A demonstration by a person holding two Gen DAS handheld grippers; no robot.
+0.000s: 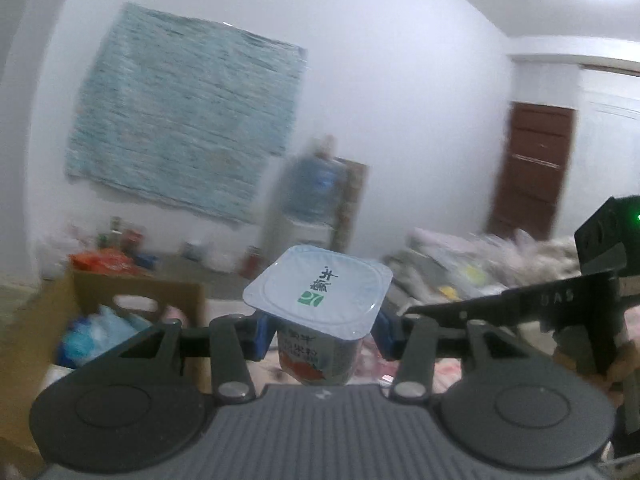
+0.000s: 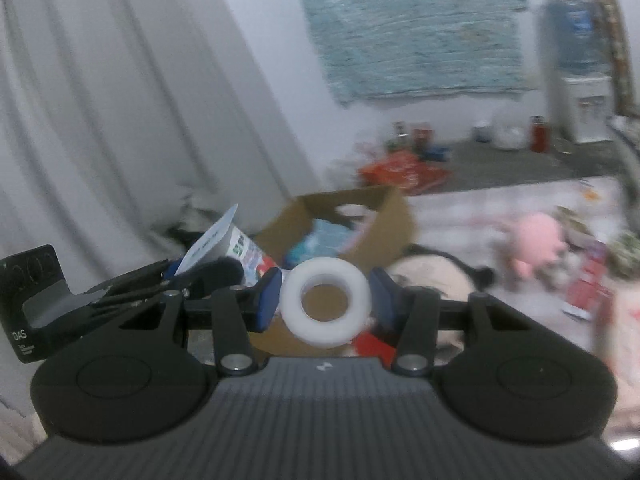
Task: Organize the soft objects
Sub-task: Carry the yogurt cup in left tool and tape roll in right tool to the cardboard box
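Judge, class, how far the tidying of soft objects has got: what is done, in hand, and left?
Done: the cardboard box already holds some blue items. In hand: the left gripper holds a yogurt cup; the right gripper holds a white tape roll. Left: the pink plush and panda plush lie outside the box.

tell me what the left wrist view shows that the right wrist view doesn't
Only the left wrist view shows the brown door and the printed foil lid of the yogurt cup held in the left gripper.

Only the right wrist view shows the white tape roll held in the right gripper, the grey curtain, a pink plush and a panda plush.

Both show the cardboard box, the blue wall hanging and the water dispenser.
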